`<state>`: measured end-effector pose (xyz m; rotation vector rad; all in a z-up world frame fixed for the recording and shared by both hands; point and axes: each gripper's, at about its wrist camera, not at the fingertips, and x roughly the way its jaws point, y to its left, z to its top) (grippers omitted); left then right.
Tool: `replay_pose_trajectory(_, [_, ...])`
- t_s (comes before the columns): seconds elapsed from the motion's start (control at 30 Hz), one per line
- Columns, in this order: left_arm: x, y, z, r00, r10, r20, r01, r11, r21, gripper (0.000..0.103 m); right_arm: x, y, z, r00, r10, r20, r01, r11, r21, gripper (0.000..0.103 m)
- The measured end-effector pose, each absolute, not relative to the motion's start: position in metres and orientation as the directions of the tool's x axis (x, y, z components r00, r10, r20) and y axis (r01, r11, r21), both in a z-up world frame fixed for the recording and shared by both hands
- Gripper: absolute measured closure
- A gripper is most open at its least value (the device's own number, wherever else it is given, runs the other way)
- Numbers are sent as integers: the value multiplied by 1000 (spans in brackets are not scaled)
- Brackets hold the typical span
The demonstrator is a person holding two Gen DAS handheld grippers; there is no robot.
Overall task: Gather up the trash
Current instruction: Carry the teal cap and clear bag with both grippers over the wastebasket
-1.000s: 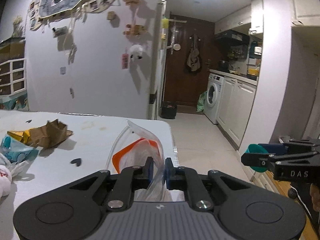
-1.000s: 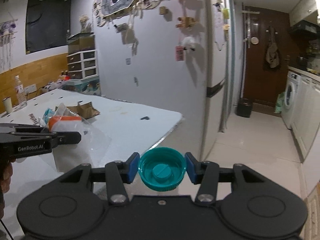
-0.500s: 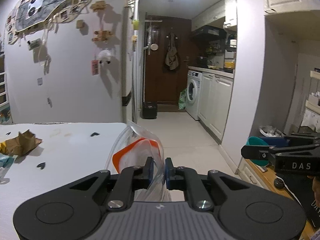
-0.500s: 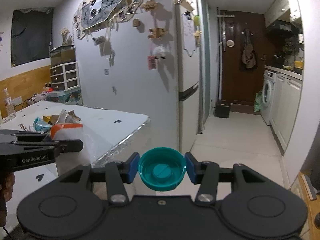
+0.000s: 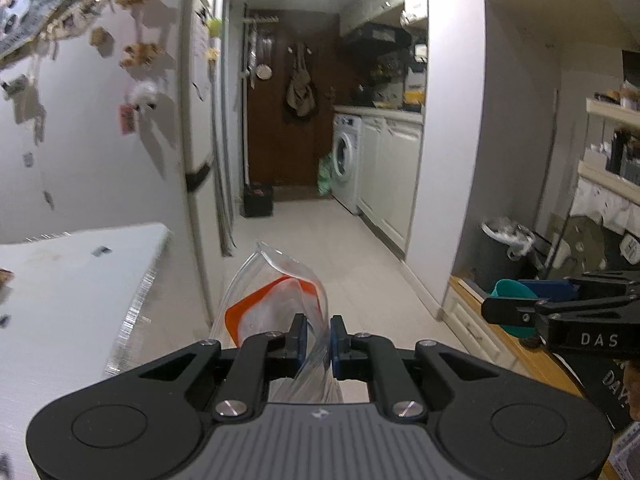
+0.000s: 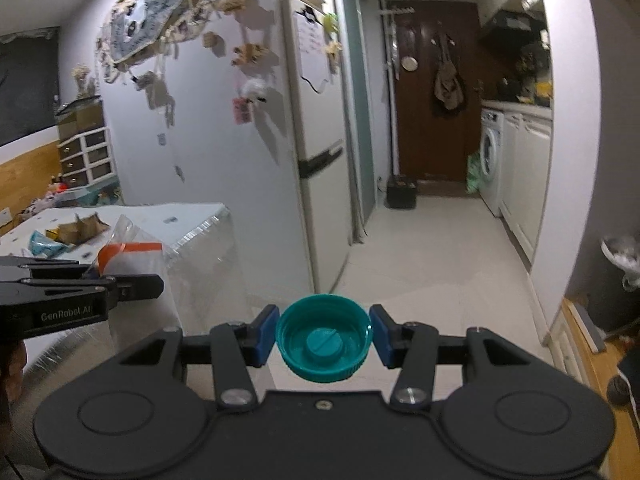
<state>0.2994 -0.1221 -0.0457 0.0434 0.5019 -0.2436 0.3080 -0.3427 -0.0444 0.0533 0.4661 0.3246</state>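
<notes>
My left gripper (image 5: 319,338) is shut on a clear plastic bag with an orange band (image 5: 276,300), held in the air past the table edge. The bag also shows at the left of the right wrist view (image 6: 132,260). My right gripper (image 6: 324,338) is shut on a teal bottle cap (image 6: 324,344), its hollow side facing the camera. The cap also shows at the right of the left wrist view (image 5: 510,294). A dark trash bin with a white liner (image 5: 502,252) stands by the wall at the right; it also shows in the right wrist view (image 6: 618,256).
The white table (image 5: 72,280) lies at the left, with torn cardboard and wrappers (image 6: 76,232) on it. A fridge (image 6: 316,152) stands ahead on the left. A tiled corridor (image 5: 320,240) leads to a washing machine (image 5: 346,160) and a brown door. Shelves stand at the right.
Both grippers have swung right, away from the table toward the corridor and the bin. The table has slid to the left of both views. The bag and cap stay gripped.
</notes>
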Motion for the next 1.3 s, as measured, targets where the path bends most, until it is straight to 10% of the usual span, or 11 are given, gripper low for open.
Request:
replay_pose_trajectory(0.73, [441,-174,-240,489,-295,-821,330,934,-139,91,425,-389,-233,575,233,-784,-133,972,192,53])
replay_pose_trajectory(1.3, [495,-198,-357,280,-356,-891,323,909,-262,91,479,-382,-330,369,227,-901,-55,973,223,53])
